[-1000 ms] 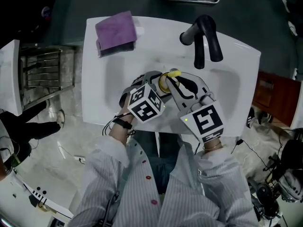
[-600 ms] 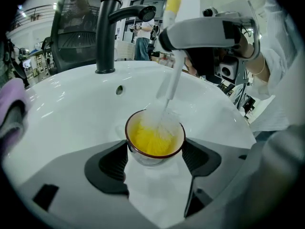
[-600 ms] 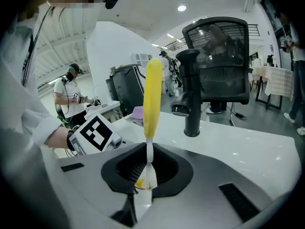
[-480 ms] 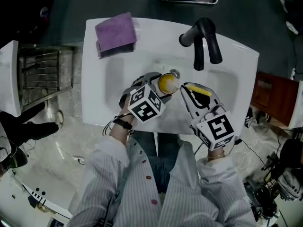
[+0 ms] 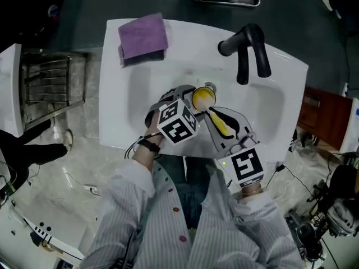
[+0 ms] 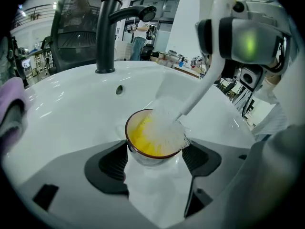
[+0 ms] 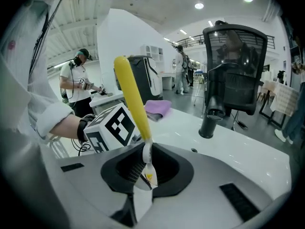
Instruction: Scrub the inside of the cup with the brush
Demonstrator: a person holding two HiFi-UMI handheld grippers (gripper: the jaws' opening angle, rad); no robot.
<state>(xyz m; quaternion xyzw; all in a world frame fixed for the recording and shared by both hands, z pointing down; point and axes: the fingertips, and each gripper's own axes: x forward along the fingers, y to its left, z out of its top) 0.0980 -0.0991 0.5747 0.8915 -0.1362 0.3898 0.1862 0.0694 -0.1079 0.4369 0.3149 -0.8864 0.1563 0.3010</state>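
A small cup with a yellow inside is held over the white sink, with my left gripper shut on it. In the left gripper view the cup sits between the two jaws, mouth facing outward. My right gripper is shut on a brush with a yellow handle. The white bristle head is pushed into the cup's mouth on its right side. In the right gripper view the yellow handle rises from the closed jaws of my right gripper.
A black faucet stands at the sink's far right. A purple cloth lies on the far left corner of the rim. A metal rack is left of the sink. The overflow hole is in the basin's back wall.
Half a second ago the right gripper had drawn the brush back to the right, clear of the cup. The brush head is in the cup's mouth again now. The left gripper has hardly moved.
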